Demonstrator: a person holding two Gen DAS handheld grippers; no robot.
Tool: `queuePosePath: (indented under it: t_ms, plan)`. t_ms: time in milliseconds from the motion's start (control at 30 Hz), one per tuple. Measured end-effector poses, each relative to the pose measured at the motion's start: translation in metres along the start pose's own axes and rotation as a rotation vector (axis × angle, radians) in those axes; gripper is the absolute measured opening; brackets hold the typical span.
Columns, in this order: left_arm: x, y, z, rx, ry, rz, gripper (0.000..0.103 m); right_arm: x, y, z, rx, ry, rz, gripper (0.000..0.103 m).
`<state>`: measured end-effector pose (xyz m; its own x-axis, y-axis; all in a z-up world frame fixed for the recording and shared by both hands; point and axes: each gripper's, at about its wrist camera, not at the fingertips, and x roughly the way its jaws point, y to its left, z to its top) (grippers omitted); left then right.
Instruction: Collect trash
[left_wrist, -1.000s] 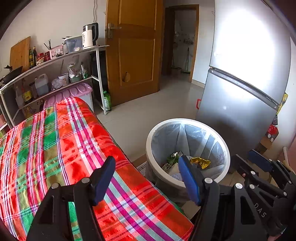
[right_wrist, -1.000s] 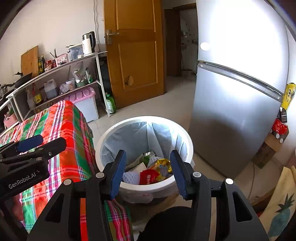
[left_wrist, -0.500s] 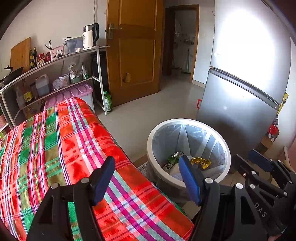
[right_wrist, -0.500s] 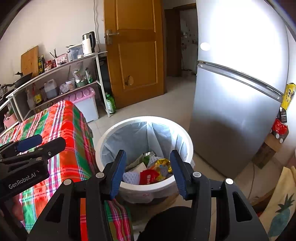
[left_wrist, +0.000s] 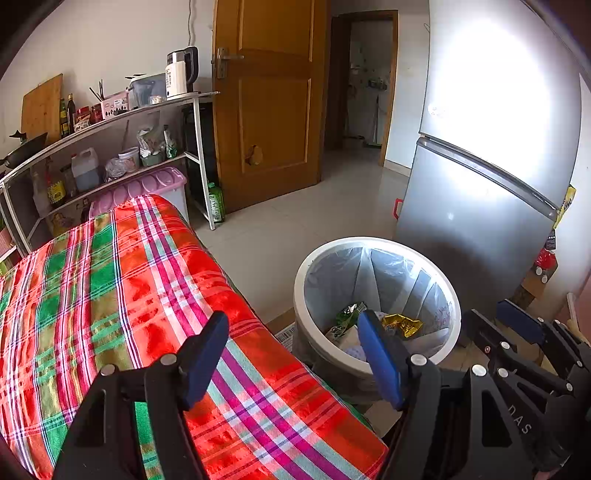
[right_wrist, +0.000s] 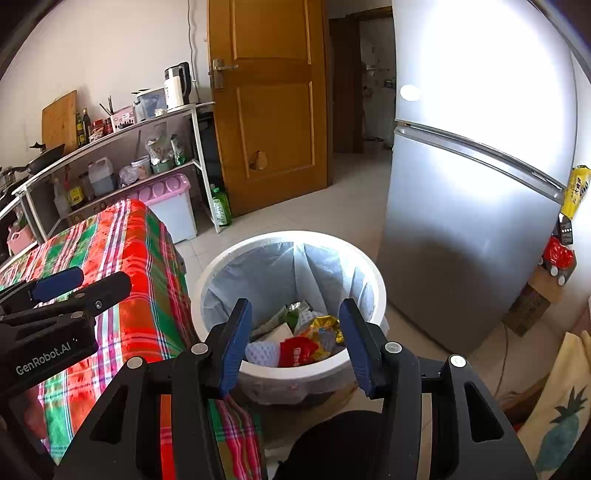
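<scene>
A white round bin (right_wrist: 288, 240) with a clear liner stands on the floor beside the table. Inside it lie wrappers: a red one (right_wrist: 295, 350), a gold one (right_wrist: 325, 325) and white foam netting (right_wrist: 262, 352). My right gripper (right_wrist: 293, 317) hangs open just in front of the bin, nothing between its blue pads. In the left wrist view the same bin (left_wrist: 376, 245) sits right of the table corner. My left gripper (left_wrist: 291, 332) is open and empty over the plaid cloth (left_wrist: 110, 288), with one pad (left_wrist: 376, 350) in front of the bin.
A silver fridge (right_wrist: 480, 206) stands right behind the bin. A metal shelf rack (left_wrist: 110, 122) with bottles and a kettle lines the far wall beside a wooden door (left_wrist: 273, 99). A pink-lidded box (left_wrist: 147, 184) sits behind the table. Cardboard (left_wrist: 284, 325) lies under the bin.
</scene>
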<state>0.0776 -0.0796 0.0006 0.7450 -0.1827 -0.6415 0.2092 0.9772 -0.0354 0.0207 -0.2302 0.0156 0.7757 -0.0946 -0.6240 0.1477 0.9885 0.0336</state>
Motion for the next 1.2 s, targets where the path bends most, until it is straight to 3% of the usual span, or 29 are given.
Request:
queuePosePath:
  t_ms: [1200]
  plan:
    - [0.0036,0.0006,-0.0024,-0.014,0.002,0.004,0.077,0.0004,0.0004,-0.0003,0.000,0.000,-0.002,0.050]
